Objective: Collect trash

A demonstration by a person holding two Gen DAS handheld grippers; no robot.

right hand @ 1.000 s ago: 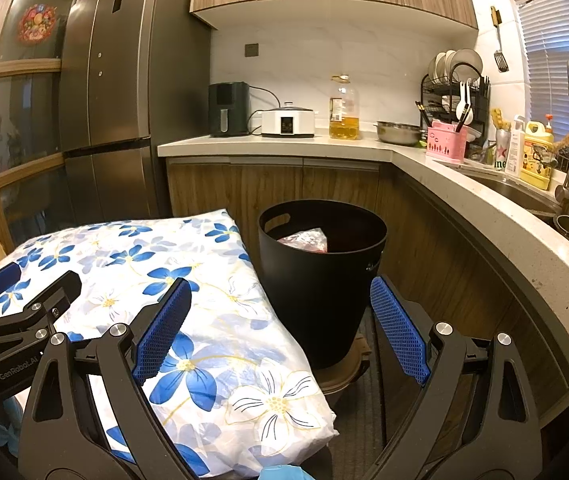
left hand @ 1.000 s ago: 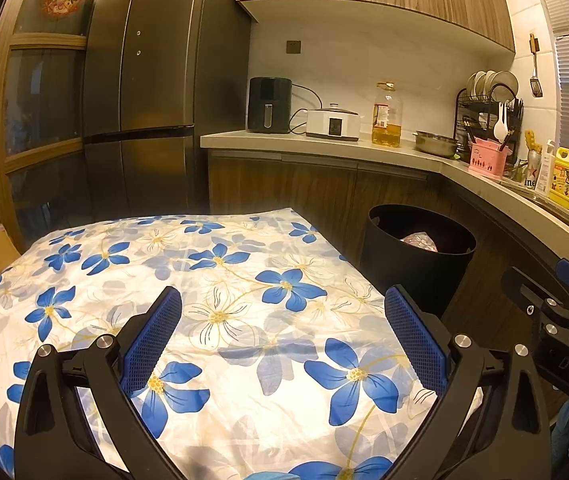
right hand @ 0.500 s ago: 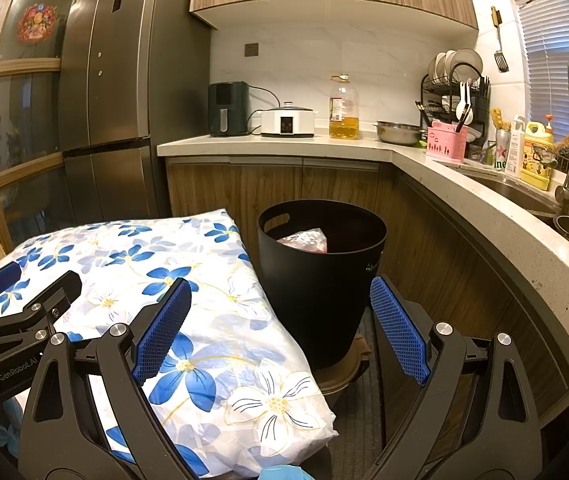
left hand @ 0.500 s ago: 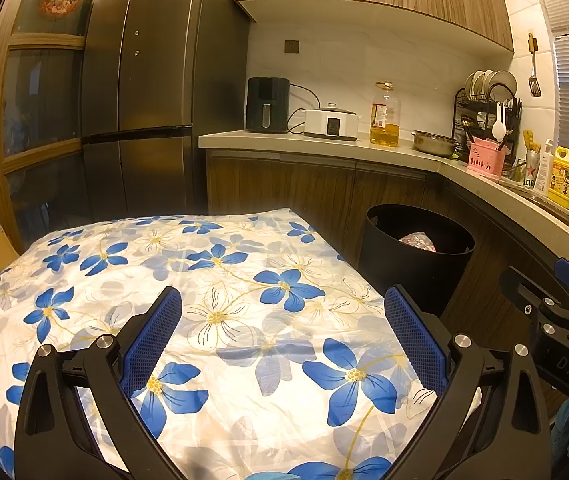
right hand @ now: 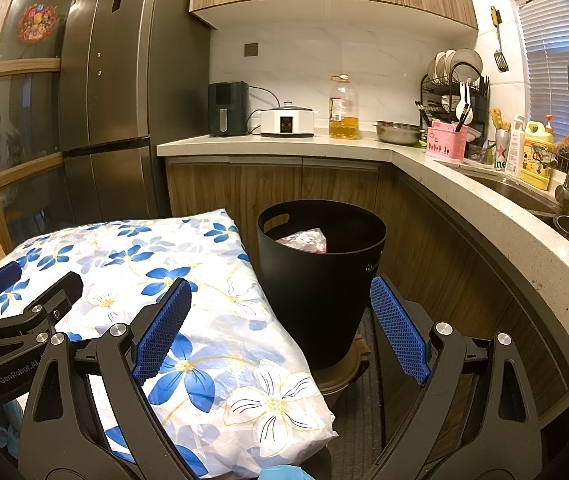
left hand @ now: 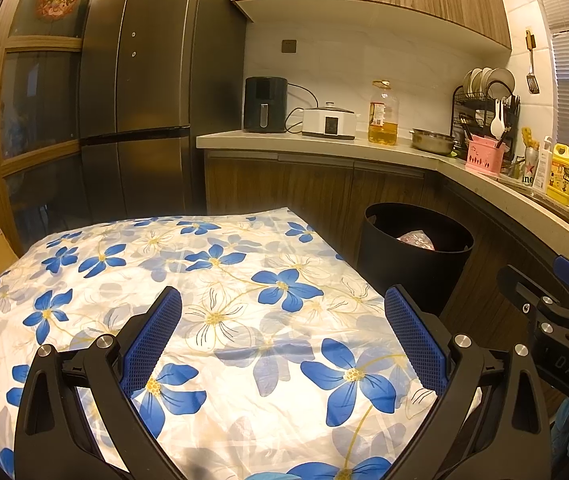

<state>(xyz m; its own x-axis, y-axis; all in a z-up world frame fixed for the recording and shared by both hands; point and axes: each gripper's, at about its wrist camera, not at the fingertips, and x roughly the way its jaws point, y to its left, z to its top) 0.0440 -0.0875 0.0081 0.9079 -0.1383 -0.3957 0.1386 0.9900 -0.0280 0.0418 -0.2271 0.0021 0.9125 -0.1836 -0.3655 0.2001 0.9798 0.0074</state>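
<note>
A black round trash bin [right hand: 320, 280] stands on the floor beside the table, with a crumpled pinkish wrapper [right hand: 304, 240] lying inside it. The same trash bin [left hand: 414, 248] shows at right in the left wrist view, the wrapper [left hand: 418, 240] just visible over its rim. My left gripper [left hand: 284, 336] hovers open over the flowered tablecloth [left hand: 204, 280], nothing between its blue pads. My right gripper [right hand: 280, 328] is open too, held in front of the bin near the table's right edge. No loose trash is visible on the cloth.
The flowered tablecloth [right hand: 188, 312] ends close to the bin. A curved kitchen counter [right hand: 484, 192] runs behind and to the right, carrying an air fryer [right hand: 228, 108], cooker [right hand: 287, 122], oil bottle [right hand: 343, 108], dish rack [right hand: 456, 96] and sink [right hand: 524, 196]. A dark fridge [right hand: 124, 92] stands at left.
</note>
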